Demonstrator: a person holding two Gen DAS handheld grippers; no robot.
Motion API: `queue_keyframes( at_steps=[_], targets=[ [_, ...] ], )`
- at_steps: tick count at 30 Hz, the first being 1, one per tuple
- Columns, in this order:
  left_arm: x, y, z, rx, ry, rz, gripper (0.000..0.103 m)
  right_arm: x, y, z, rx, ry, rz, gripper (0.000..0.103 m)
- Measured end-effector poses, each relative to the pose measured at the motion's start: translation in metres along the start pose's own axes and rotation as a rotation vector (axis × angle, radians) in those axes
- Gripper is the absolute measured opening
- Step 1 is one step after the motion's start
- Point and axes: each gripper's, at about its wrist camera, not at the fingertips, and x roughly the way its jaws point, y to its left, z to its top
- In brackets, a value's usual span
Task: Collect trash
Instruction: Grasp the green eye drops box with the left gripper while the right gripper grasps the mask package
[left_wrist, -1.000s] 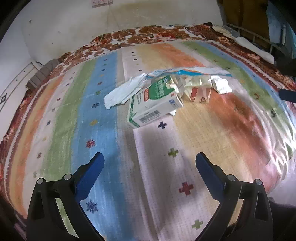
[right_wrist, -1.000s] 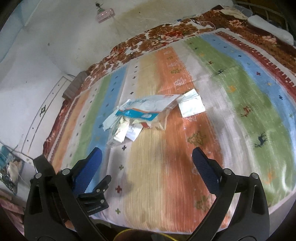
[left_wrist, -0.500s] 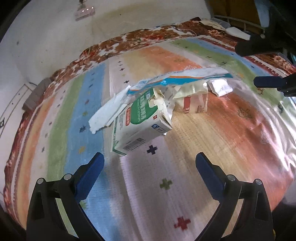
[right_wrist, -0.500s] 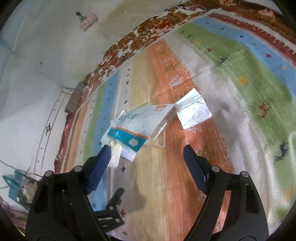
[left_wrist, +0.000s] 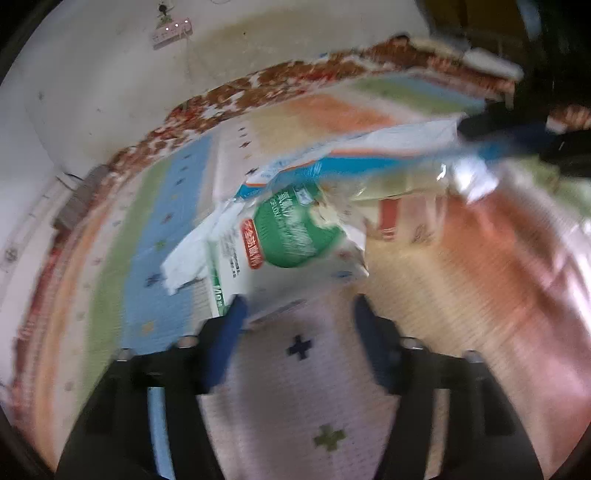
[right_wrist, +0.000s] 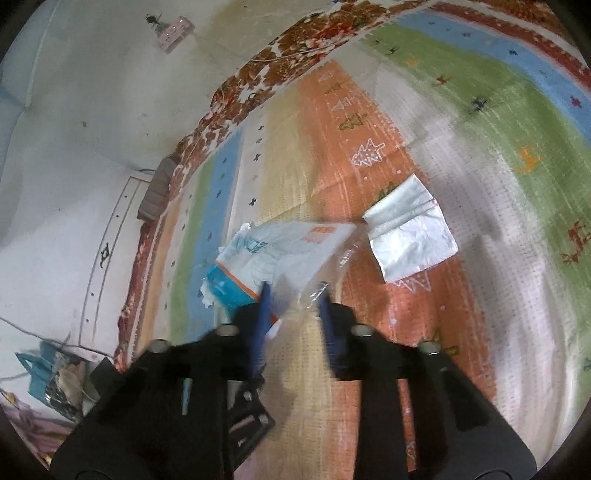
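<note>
green-white carton (left_wrist: 291, 236), crumpled bag (right_wrist: 291, 251) (blurred)

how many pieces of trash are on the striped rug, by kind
green and white cardboard carton: 1
red and white small carton: 1
blue and white plastic bag: 1
white crumpled paper sheets: 2
total: 5, though blur may hide smaller scraps in the pile

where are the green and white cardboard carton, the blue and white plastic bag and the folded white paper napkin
green and white cardboard carton (left_wrist: 295, 236): left wrist view, green printed face
blue and white plastic bag (right_wrist: 284, 251): right wrist view, white upper panel
folded white paper napkin (right_wrist: 410, 232): right wrist view, middle of sheet
</note>
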Motion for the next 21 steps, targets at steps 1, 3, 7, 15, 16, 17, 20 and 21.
queue_keyframes(
  at_steps=[1,3,7,15,16,17,20,21],
  targets=[
    [0.001,0.003,0.001,-0.019,0.001,-0.020,0.038,0.000,0.000,0.000,0.002,0.001,-0.003,0.008],
    [0.002,0.018,0.001,-0.095,0.001,-0.045,0.023,-0.003,0.003,-0.001,-0.009,0.001,-0.006,0.002],
    [0.003,0.042,0.000,-0.228,0.011,-0.073,0.000,-0.007,0.011,-0.004,-0.036,0.010,-0.009,0.001],
    [-0.005,0.062,-0.001,-0.308,-0.008,-0.157,0.032,-0.025,0.042,-0.004,-0.217,-0.028,-0.103,0.001],
    [-0.004,0.064,0.000,-0.321,-0.007,-0.163,0.032,-0.025,0.044,-0.004,-0.233,-0.031,-0.112,0.001],
    [-0.004,0.066,-0.001,-0.332,-0.008,-0.163,0.034,-0.026,0.047,-0.004,-0.251,-0.031,-0.119,0.001],
    [-0.003,0.073,-0.001,-0.384,0.002,-0.221,0.056,-0.027,0.054,-0.006,-0.277,-0.036,-0.134,0.001],
    [-0.004,0.076,-0.001,-0.402,0.002,-0.240,0.059,-0.027,0.056,-0.006,-0.285,-0.038,-0.136,0.001]
  ],
)
